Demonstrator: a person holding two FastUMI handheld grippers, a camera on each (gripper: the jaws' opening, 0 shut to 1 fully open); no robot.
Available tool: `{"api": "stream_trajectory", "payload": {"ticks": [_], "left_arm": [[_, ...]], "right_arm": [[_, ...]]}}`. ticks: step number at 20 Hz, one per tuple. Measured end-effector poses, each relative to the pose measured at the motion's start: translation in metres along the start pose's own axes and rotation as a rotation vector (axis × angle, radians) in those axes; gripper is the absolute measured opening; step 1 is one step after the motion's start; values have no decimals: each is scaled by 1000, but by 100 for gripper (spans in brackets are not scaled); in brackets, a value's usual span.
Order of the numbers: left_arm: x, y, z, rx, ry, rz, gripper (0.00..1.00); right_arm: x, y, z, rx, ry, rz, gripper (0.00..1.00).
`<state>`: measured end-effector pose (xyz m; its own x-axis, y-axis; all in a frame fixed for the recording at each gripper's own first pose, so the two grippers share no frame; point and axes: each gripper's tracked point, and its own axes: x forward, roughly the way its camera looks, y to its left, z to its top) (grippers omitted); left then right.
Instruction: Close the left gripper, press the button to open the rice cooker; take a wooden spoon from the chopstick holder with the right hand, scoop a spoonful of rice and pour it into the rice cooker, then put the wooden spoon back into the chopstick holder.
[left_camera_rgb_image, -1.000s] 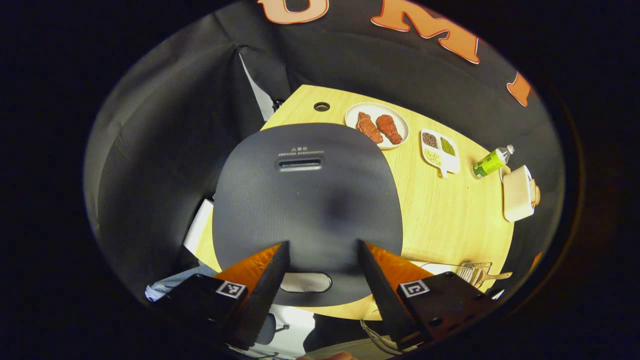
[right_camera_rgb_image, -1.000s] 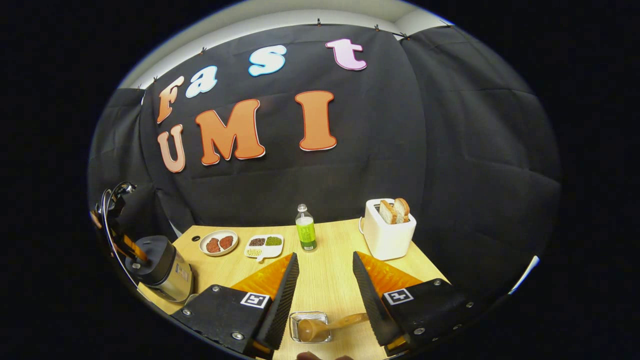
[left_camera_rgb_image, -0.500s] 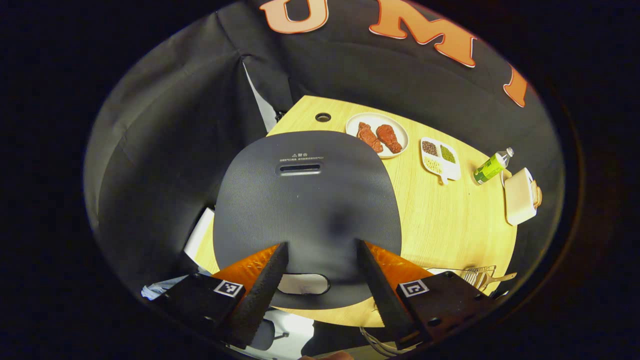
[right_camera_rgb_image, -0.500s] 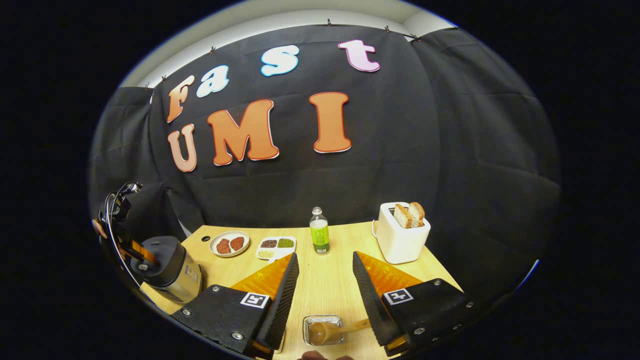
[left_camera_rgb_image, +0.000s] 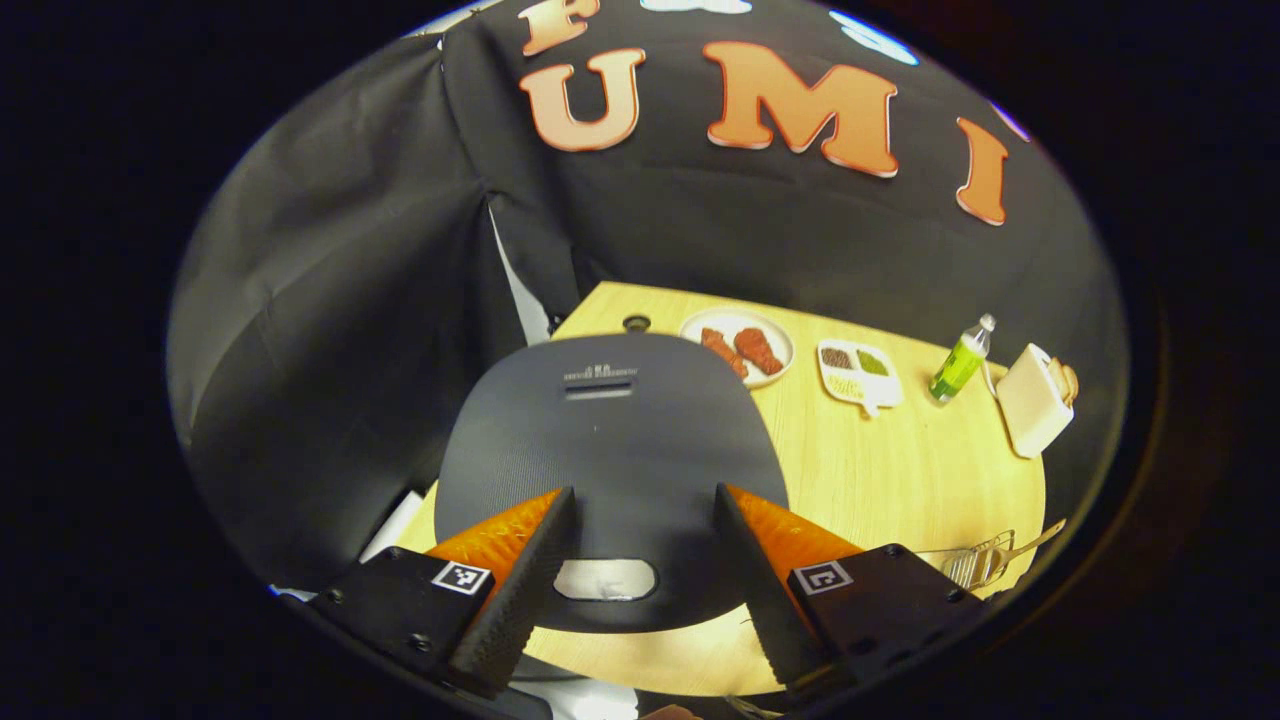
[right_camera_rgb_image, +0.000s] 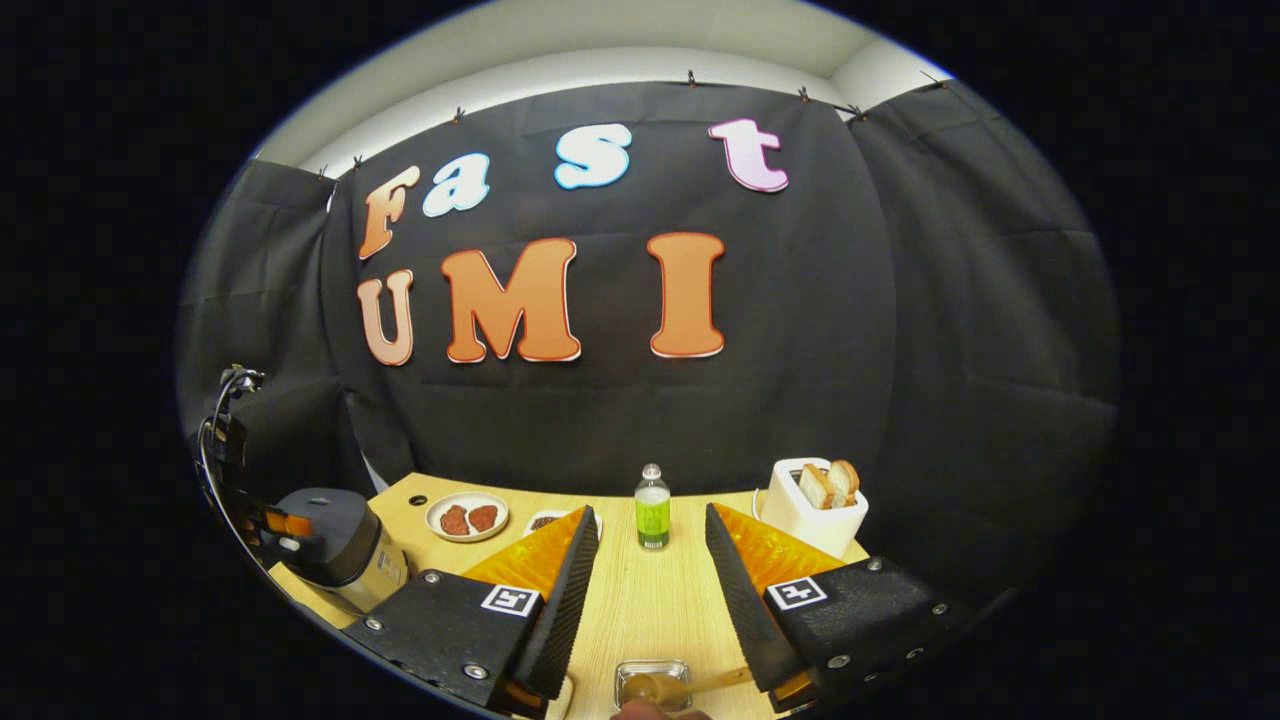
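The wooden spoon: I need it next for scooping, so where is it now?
In the right gripper view the wooden spoon lies at the bottom centre, its bowl in the chopstick holder, just below the open right tongs.

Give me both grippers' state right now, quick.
Left gripper: open, holding nothing, above the rice cooker.
Right gripper: open, holding nothing.
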<state>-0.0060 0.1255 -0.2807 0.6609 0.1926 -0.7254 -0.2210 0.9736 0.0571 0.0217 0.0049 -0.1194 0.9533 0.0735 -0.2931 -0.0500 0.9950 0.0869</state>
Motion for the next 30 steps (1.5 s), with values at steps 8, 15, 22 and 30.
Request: {"api": "stream_trajectory", "payload": {"ticks": [8, 15, 22, 30], "left_arm": [[-97, -49, 123, 103, -486, -129, 95], [-166, -71, 168, 136, -736, -168, 93], [-191, -88, 153, 110, -802, -173, 99], [-186, -98, 140, 142, -797, -183, 93]], "right_arm": [[-7, 26, 47, -3, -110, 38, 68], [-31, 43, 89, -26, -231, 62, 61], [-38, 51, 104, -26, -268, 64, 79], [-41, 57, 96, -27, -252, 68, 82]]}}
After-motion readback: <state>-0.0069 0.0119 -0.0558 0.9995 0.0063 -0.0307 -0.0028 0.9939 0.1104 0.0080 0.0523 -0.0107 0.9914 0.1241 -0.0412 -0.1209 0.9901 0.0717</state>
